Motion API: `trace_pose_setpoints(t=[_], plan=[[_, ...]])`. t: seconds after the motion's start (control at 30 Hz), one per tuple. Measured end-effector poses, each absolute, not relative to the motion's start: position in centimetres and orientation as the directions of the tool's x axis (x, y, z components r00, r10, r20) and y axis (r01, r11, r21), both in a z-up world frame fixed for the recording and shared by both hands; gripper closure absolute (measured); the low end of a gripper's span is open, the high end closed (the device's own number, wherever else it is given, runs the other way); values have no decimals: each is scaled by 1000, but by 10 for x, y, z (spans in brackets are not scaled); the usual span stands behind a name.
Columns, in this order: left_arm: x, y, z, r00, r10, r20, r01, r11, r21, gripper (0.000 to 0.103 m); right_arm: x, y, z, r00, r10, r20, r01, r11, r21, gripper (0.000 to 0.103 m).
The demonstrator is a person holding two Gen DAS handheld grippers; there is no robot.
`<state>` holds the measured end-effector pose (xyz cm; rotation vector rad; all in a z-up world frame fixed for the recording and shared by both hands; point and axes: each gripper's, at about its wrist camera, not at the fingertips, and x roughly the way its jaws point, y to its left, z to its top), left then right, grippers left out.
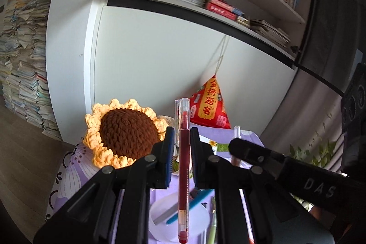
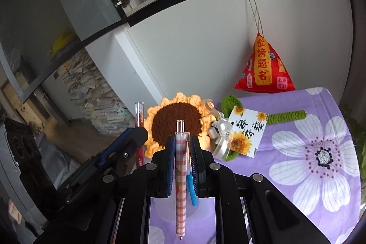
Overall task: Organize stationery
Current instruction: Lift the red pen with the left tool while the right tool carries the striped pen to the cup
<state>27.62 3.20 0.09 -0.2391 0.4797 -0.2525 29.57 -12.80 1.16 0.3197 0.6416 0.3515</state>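
My left gripper (image 1: 181, 141) is shut on a red pen (image 1: 183, 175) held upright, tip down, above a translucent white pen cup (image 1: 160, 221) that holds a blue pen (image 1: 192, 205). My right gripper (image 2: 182, 152) is shut on a pink checked pen (image 2: 180, 186), also upright, tip down, above the same cup (image 2: 160, 209); the blue pen (image 2: 191, 189) stands in it. The right gripper shows at the right in the left wrist view (image 1: 238, 145). The left gripper (image 2: 135, 136) with its red pen (image 2: 139, 116) shows at the left in the right wrist view.
A crocheted sunflower (image 2: 176, 122) with a green stem (image 2: 286, 117) and a sunflower card (image 2: 247, 132) lies on the purple flowered cloth (image 2: 320, 152). A red pyramid pouch (image 2: 263, 68) hangs against the white cabinet. Bookshelves are above. A green pen (image 1: 212, 228) lies beside the cup.
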Motion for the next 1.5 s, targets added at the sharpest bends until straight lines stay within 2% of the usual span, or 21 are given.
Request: trace_pose_setpoints(t=[0.43, 1.13, 1.5], plan=[[283, 36, -21, 872, -266, -411, 147, 943, -298, 91, 306, -119, 1, 820, 341, -459, -189, 919, 345, 89], [269, 40, -46, 904, -197, -380, 80, 950, -302, 91, 264, -106, -4, 919, 255, -300, -196, 957, 212, 89], [262, 42, -48, 906, -202, -372, 91, 951, -296, 90, 265, -90, -10, 922, 260, -287, -225, 963, 148, 89]])
